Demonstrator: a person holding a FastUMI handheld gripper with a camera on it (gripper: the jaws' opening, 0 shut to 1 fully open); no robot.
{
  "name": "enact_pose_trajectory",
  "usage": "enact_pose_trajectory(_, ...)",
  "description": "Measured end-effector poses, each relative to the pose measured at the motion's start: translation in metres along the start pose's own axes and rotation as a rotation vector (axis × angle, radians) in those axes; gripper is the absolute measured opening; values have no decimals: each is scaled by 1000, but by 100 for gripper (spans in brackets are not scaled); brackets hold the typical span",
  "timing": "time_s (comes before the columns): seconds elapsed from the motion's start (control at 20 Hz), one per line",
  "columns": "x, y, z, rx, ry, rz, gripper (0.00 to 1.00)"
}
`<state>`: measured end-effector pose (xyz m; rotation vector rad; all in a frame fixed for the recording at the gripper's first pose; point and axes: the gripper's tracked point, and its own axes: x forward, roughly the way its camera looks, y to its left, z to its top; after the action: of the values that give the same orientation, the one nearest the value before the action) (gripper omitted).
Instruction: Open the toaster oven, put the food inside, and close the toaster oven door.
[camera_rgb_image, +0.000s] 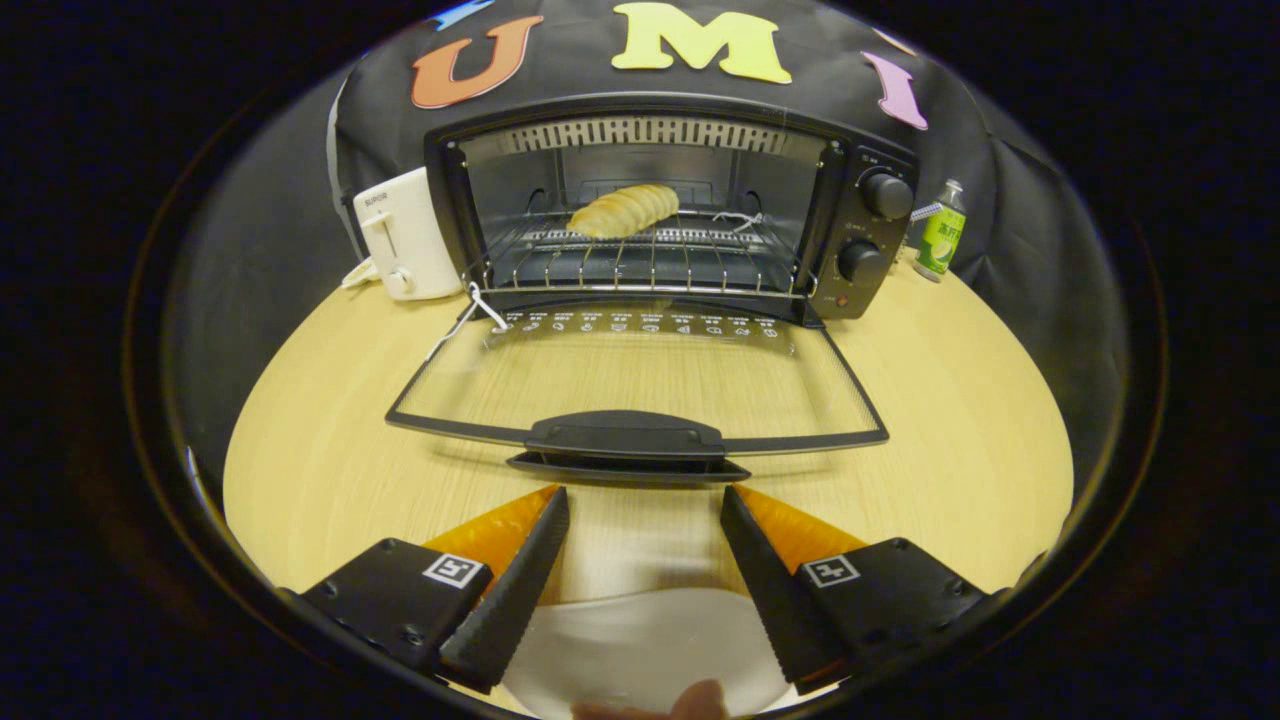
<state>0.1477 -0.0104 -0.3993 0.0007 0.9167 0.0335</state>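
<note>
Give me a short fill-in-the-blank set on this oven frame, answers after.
1. The toaster oven door is ____.
2. The bread lies on the oven's wire ____.
3. The tongs are ____, nothing between the fingers.
4. The white toaster stands beside the oven; on the oven's other side stands a green ____.

Answers: open; rack; open; bottle

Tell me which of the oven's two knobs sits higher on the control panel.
The upper knob, nearer the oven's top; the other knob sits below it, just above a small light.
</note>
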Motion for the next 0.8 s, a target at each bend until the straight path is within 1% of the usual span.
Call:
enact_pose_trajectory(0.15, -1, 0, 4, 20, -4, 3, 100)
enact_pose_trajectory(0.4, -18, -1, 18, 13, -73, -14, 100)
enact_pose_trajectory(0.65, -20, -1, 23, 37, -81, -7, 100)
enact_pose_trajectory(0.8, -26, 0, 31, 42, -119, -9, 100)
